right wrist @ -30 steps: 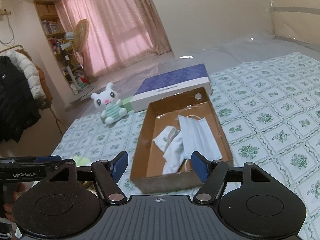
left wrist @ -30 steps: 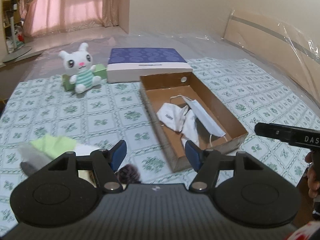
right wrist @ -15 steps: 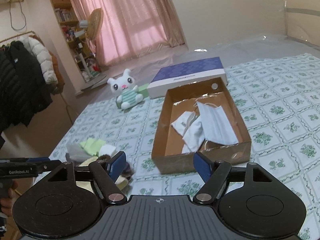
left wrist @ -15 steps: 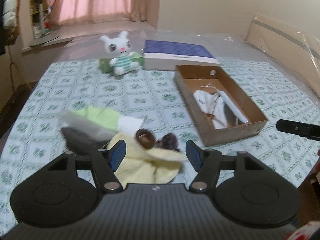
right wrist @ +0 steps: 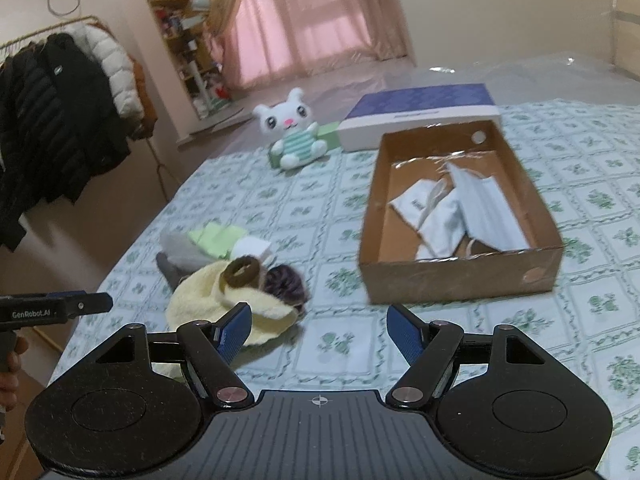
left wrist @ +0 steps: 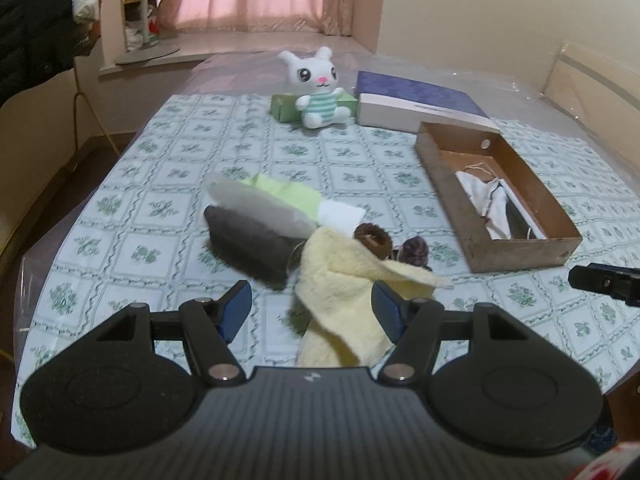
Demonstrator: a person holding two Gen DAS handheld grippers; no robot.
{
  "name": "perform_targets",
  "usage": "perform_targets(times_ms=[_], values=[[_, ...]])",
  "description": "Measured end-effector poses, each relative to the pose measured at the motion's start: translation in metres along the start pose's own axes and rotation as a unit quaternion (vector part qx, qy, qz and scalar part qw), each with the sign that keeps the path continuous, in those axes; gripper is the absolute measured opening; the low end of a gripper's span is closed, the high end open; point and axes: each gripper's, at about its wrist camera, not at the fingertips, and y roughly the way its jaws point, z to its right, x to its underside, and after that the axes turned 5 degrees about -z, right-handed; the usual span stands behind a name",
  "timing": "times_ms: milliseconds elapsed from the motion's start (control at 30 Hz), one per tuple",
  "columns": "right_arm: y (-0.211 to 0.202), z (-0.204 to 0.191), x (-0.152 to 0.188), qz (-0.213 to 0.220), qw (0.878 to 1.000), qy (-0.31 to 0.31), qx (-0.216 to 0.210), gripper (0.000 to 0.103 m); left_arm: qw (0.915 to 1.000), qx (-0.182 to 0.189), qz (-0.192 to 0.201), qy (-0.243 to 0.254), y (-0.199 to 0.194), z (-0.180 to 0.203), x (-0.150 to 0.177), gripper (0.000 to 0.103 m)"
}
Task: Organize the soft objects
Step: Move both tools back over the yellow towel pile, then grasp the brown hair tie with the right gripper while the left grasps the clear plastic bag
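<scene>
Left claw (left wrist: pixel 312 306) released, poised over the yellow cloth (left wrist: pixel 344 280) in the pile beside the cardboard box (left wrist: pixel 460 208). Right claw (right wrist: pixel 318 330) likewise released, empty. Cloth judged light, limp; pinch a raised fold.

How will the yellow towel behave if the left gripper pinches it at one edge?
The yellow towel lies crumpled with a corner trailing, so it will probably hang limp and unfold. A brown hair tie rests on it and would likely slide off. Its fluffy pile suggests good grip for the open left gripper.
</scene>
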Motion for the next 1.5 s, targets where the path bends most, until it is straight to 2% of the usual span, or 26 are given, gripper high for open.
perform_targets(times_ms=[433, 900, 1200, 1500], values=[[0.035, -0.029, 0.006, -0.03, 0.999, -0.029, -0.017, 0.074, 0.9998, 0.002, -0.014, -0.011, 0.013, -0.005, 0.008, 0.064], [0.077, -0.05, -0.014, -0.024, 0.997, -0.065, -0.02, 0.074, 0.9994, -0.016, -0.018, -0.025, 0.033, -0.02, -0.001, 0.064], [0.111, -0.058, -0.033, -0.024, 0.996, -0.078, -0.02, 0.062, 0.999, -0.023, -0.02, -0.033, 0.053, -0.03, -0.01, 0.064], [0.152, -0.067, -0.043, -0.04, 0.995, -0.089, -0.029, 0.055, 0.9993, -0.019, -0.019, -0.026, 0.076, -0.029, -0.021, 0.063]])
